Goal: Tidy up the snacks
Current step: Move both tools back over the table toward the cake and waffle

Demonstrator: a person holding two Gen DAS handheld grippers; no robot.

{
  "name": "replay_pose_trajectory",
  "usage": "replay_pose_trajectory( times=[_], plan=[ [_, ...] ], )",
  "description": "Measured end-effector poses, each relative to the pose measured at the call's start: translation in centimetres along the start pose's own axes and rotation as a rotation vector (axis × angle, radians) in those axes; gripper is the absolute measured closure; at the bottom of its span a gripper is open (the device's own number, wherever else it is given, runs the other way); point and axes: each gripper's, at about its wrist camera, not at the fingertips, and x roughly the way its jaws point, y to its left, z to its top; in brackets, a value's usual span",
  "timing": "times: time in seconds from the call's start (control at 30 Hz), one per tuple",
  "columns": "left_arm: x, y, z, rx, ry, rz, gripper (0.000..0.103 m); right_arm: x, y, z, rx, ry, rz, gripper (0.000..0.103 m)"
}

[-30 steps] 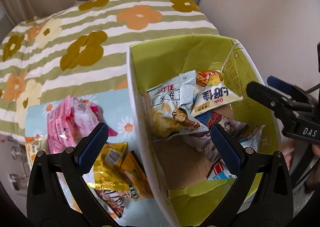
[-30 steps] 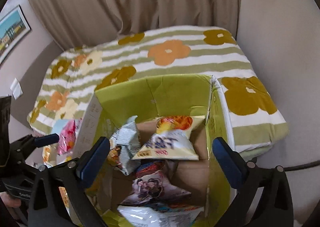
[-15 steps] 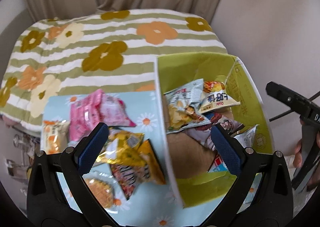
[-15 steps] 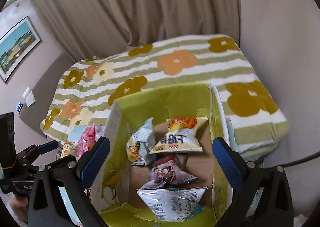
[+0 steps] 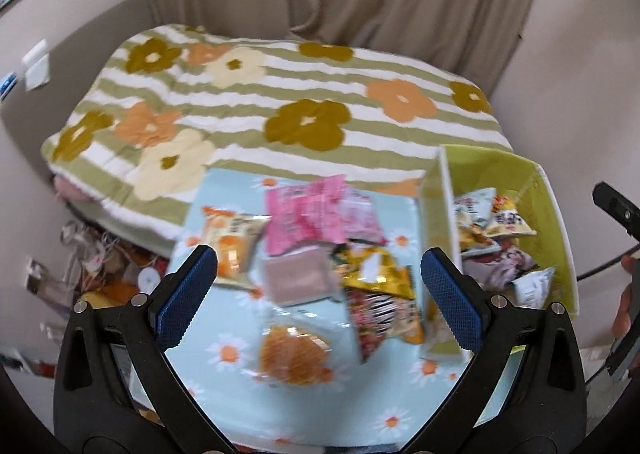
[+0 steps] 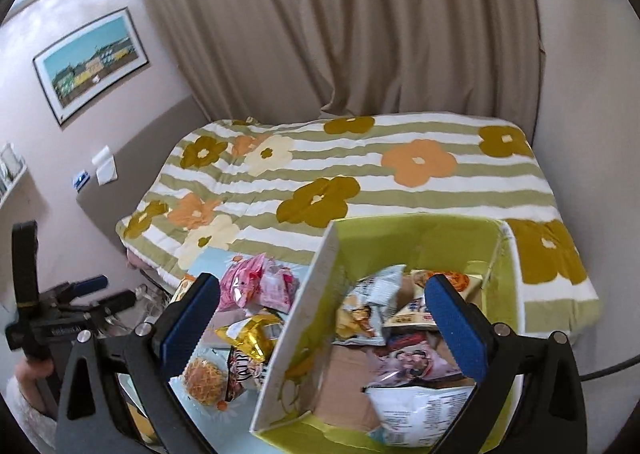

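Loose snacks lie on a light blue daisy cloth: a pink pack, an orange-print pack, a gold packet, a round orange pastry and a dark striped packet. Right of them stands a green cardboard box holding several snack bags. My left gripper hangs open above the loose snacks, holding nothing. Over the box's left wall my right gripper is open and holds nothing. The left gripper's body shows at the far left of the right wrist view.
A bed with a green-striped flower quilt lies behind the cloth and box. Beige curtains hang behind it, and a framed picture is on the left wall. Clutter sits on the floor left of the cloth.
Both grippers have pulled back and up from the box. The left one swung left, so the loose snacks are now between its fingers. Both stayed open.
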Motion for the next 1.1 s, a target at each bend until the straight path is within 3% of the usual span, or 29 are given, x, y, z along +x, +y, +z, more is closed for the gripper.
replay_pose_trajectory(
  times=[0.13, 0.37, 0.67, 0.9, 1.1],
  plan=[
    [-0.3, 3.6, -0.7, -0.009, 0.005, -0.004, 0.001, 0.7, 3.1, -1.0, 0.004, 0.008, 0.019, 0.001],
    [0.6, 9.3, -1.6, 0.016, 0.050, -0.080, 0.002, 3.7, 9.8, -4.3, 0.047, 0.056, 0.007, 0.001],
    [5.5, 15.9, -2.7, 0.065, 0.167, -0.173, 0.002, 8.5, 15.4, -9.7, 0.177, 0.126, -0.113, 0.001],
    [10.9, 17.4, -1.9, 0.101, 0.231, -0.231, 0.002, 12.0, 18.6, -15.2, 0.270, 0.173, -0.234, 0.001],
    [16.0, 15.5, -1.3, 0.152, 0.275, -0.268, 0.002, 14.6, 20.0, -19.2, 0.318, 0.206, -0.280, 0.001]
  ],
)
